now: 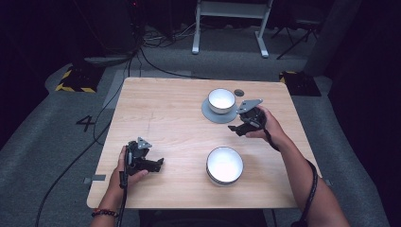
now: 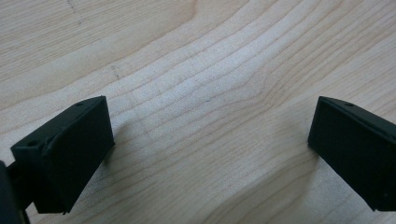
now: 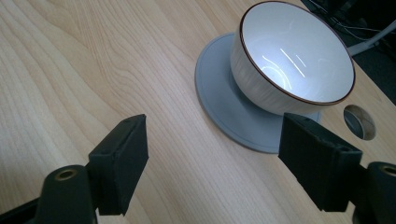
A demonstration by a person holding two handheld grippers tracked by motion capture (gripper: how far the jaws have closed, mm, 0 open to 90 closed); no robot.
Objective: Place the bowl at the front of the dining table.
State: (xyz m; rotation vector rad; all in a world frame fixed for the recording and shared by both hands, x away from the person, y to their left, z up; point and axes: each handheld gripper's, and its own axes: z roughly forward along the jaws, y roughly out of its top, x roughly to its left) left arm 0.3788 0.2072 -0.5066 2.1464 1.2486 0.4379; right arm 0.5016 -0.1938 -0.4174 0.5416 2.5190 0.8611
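A dim recording lab: light wooden table (image 1: 156,118) on grey carpet (image 1: 52,127), black cables (image 1: 101,109) trailing across it, yellow-and-black hazard-striped floor plates (image 1: 75,81), white desk frame (image 1: 231,23) behind.

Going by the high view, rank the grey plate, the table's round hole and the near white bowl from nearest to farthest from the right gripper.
1. Grey plate, just left of the right gripper.
2. Round hole, beyond it by the far edge.
3. Near white bowl, toward the person.

We see a pale wooden table (image 3: 70,70) with smooth matt grain; on it, a glossy glazed bowl (image 3: 299,60) sits on a matt grey saucer (image 3: 224,107).
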